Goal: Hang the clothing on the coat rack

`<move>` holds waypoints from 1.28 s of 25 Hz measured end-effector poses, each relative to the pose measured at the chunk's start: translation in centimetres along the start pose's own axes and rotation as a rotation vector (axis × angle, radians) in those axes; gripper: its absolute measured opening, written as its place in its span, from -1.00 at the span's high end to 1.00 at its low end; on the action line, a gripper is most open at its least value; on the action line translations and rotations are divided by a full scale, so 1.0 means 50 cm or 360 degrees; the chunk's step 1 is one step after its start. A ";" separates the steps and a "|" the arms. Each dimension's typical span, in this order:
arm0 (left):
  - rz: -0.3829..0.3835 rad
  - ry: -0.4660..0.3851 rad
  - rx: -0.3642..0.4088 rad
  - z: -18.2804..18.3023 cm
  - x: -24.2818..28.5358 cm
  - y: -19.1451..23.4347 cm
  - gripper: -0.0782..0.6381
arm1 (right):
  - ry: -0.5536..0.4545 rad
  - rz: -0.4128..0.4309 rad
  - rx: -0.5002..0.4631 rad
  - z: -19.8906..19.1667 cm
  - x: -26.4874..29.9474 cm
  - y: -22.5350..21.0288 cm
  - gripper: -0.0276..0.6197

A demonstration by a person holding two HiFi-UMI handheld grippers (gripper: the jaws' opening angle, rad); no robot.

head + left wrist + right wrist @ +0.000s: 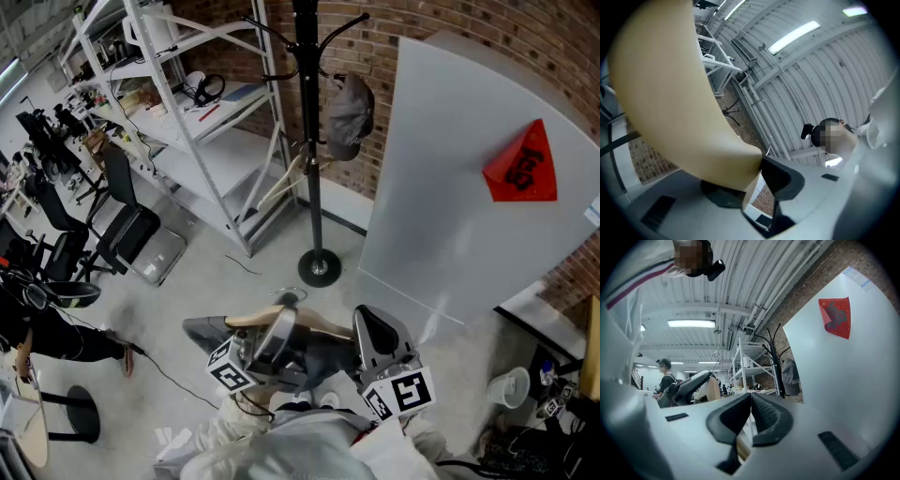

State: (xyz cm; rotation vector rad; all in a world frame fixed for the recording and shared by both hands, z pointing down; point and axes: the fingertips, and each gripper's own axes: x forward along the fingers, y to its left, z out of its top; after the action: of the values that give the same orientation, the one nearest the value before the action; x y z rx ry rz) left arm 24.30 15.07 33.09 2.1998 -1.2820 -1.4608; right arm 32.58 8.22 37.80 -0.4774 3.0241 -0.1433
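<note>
A black coat rack [309, 141] stands on its round base by the brick wall, with a grey cap [350, 114] on one hook. Below it, close to me, a wooden hanger [258, 320] carries a dark grey garment [208, 331]. My left gripper [281, 317] is shut on the hanger; in the left gripper view the tan wood [670, 93] fills the space between the jaws. My right gripper [372, 323] sits just right of the hanger. Its fingertips [761, 413] meet, and a tan strip shows in the gap behind them; whether it is clamped I cannot tell.
White metal shelving [202, 122] stands left of the rack. A large white panel [450, 187] with a red triangle leans to the right. Office chairs [122, 230] and a person [42, 314] are at the far left. A paper cup [511, 386] sits low right.
</note>
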 end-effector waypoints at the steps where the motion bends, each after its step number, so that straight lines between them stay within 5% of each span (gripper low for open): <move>1: 0.0004 -0.0013 0.0001 0.002 -0.007 -0.002 0.41 | 0.0001 0.0012 0.0003 -0.003 0.000 0.006 0.84; 15: -0.0035 -0.0159 0.0020 0.059 -0.035 -0.016 0.41 | -0.0024 0.0123 -0.0115 -0.026 0.012 0.053 0.84; 32: -0.0129 -0.0026 -0.0070 0.213 0.018 0.187 0.41 | -0.0051 -0.0040 -0.0084 0.008 0.274 0.031 0.84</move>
State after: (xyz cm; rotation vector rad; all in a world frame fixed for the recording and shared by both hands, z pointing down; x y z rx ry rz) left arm 10.49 11.72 32.74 2.2400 -1.1666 -1.5246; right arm 19.17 5.41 36.41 -0.5173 2.9982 -0.0567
